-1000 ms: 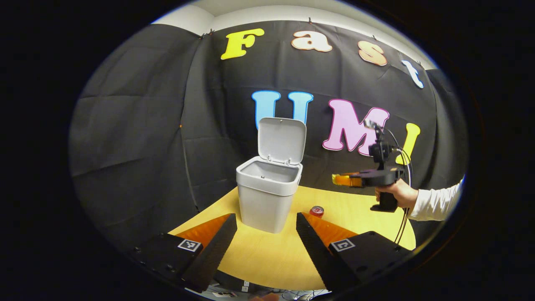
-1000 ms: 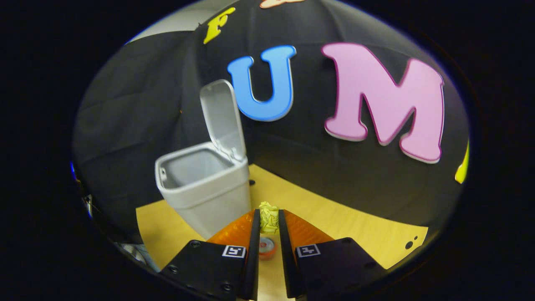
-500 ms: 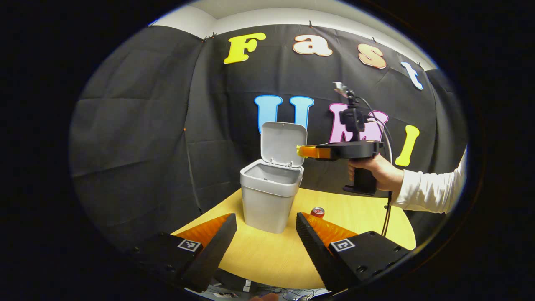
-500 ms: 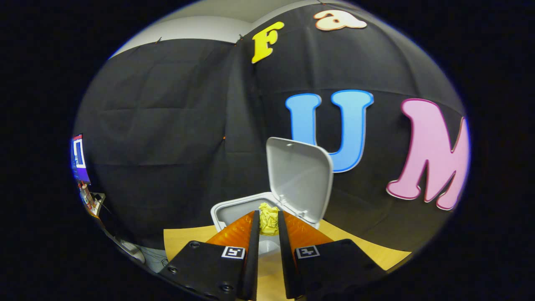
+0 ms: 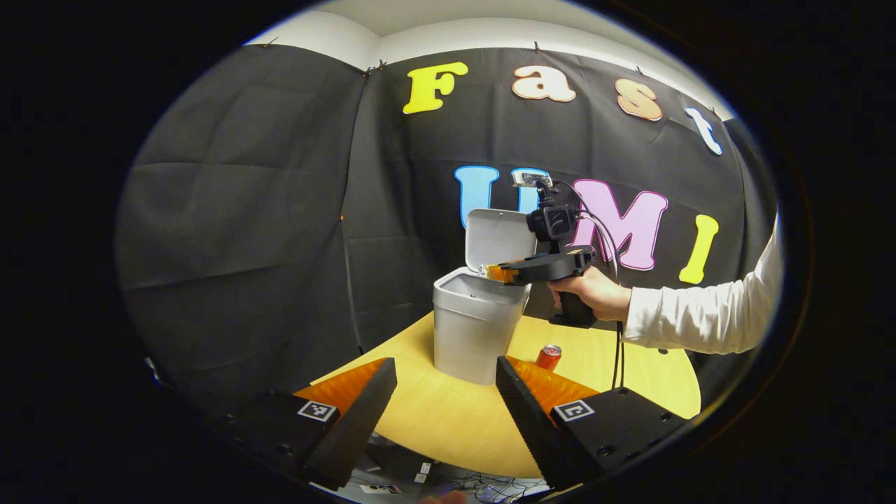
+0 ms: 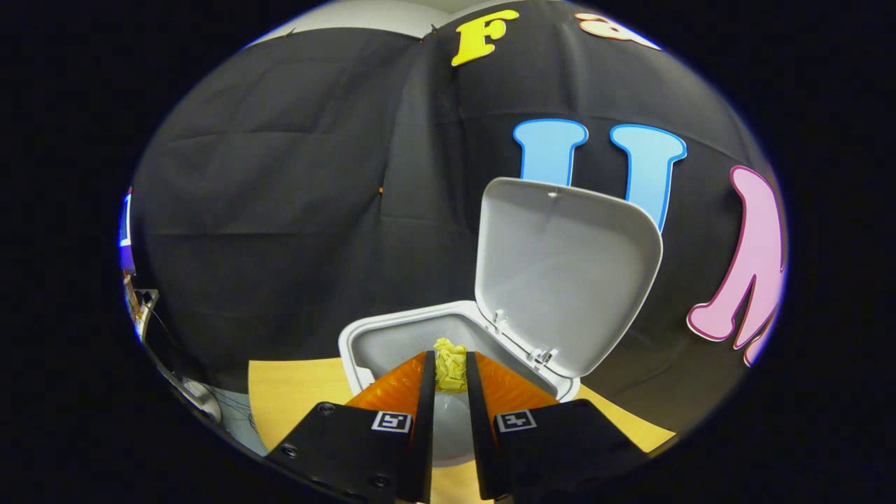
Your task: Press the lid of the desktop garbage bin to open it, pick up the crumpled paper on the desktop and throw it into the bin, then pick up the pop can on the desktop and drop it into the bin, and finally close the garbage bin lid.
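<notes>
The grey desktop bin (image 5: 474,327) stands on the yellow table (image 5: 448,427) with its lid (image 5: 498,236) swung up. My right gripper (image 6: 449,369) is shut on the yellow crumpled paper (image 6: 449,362) and hangs over the bin's open mouth (image 6: 413,341). The lid (image 6: 563,269) rises just to the right of the paper. In the left gripper view the right gripper (image 5: 494,273) reaches over the bin rim, held by a hand (image 5: 595,295). A red pop can (image 5: 549,356) stands upright to the right of the bin. My left gripper (image 5: 444,381) is open, low and nearer than the bin, holding nothing.
The black cloth wall closes off the back and both sides. The table's curved front edge (image 5: 490,467) lies just past my left fingers. A white sleeve (image 5: 707,318) and a hanging cable (image 5: 619,353) cross above the table's right side.
The right gripper carried the paper up and leftwards from beside the bin to above its open mouth. The left gripper drifted a little, shifting the bin rightwards in its view.
</notes>
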### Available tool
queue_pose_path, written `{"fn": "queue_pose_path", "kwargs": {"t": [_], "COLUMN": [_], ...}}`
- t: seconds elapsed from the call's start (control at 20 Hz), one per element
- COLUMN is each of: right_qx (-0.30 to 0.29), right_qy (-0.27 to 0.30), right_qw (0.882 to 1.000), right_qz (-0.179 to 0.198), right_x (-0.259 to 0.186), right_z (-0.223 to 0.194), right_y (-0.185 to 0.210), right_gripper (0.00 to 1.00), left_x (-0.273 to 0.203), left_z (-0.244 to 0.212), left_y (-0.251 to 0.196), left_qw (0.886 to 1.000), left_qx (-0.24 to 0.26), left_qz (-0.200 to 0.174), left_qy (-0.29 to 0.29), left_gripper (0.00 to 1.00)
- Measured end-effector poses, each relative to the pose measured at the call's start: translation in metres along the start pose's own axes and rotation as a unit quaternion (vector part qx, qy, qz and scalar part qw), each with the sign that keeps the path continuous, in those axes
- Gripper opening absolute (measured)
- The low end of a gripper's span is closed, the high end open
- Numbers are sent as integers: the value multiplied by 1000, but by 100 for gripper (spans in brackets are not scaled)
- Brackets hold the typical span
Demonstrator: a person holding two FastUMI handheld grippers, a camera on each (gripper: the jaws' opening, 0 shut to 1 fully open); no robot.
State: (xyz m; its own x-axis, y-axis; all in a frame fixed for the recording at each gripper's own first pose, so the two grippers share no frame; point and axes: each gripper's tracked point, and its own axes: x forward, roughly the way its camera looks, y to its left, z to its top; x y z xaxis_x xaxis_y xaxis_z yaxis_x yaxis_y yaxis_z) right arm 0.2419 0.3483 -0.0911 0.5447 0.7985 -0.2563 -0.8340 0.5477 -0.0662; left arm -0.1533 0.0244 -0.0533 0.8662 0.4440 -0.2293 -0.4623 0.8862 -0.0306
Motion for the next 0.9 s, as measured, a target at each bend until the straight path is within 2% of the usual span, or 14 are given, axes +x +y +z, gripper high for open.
{"fn": "queue_pose_path", "kwargs": {"t": [0.15,0.2,0.25,0.3,0.35,0.4,0.45,0.6,0.8,0.9], "right_qx": [10,16,20,19,13,12,13,11,25,23], "right_qy": [34,38,33,25,18,12,7,-13,-26,-29], "right_qw": [999,999,999,999,1000,1000,1000,1000,998,996], "right_qz": [-7,-1,5,4,0,-1,2,-11,-49,-80], "right_x": [9,7,3,-3,-9,-15,-24,-55,-114,-150], "right_z": [-20,-22,-20,-14,-9,-4,-1,16,26,25], "right_y": [-4,-2,0,1,-2,-3,-2,-15,-48,-73], "right_gripper": [29,41,42,54,58,82,88,96,96,96], "left_x": [3,5,7,11,15,20,25,40,80,101], "left_z": [-2,-2,-4,-5,-7,-11,-13,-16,-53,-77], "left_y": [-3,-4,-7,-10,-13,-18,-23,-48,-81,-101], "left_qw": [1000,1000,1000,1000,1000,999,999,996,987,979], "left_qx": [1,0,0,1,2,2,2,4,49,64], "left_qz": [-3,-7,-13,-18,-24,-33,-43,-89,-144,-178], "left_qy": [2,2,4,4,9,15,17,17,50,71], "left_gripper": [97,97,97,96,96,97,96,97,97,96]}}
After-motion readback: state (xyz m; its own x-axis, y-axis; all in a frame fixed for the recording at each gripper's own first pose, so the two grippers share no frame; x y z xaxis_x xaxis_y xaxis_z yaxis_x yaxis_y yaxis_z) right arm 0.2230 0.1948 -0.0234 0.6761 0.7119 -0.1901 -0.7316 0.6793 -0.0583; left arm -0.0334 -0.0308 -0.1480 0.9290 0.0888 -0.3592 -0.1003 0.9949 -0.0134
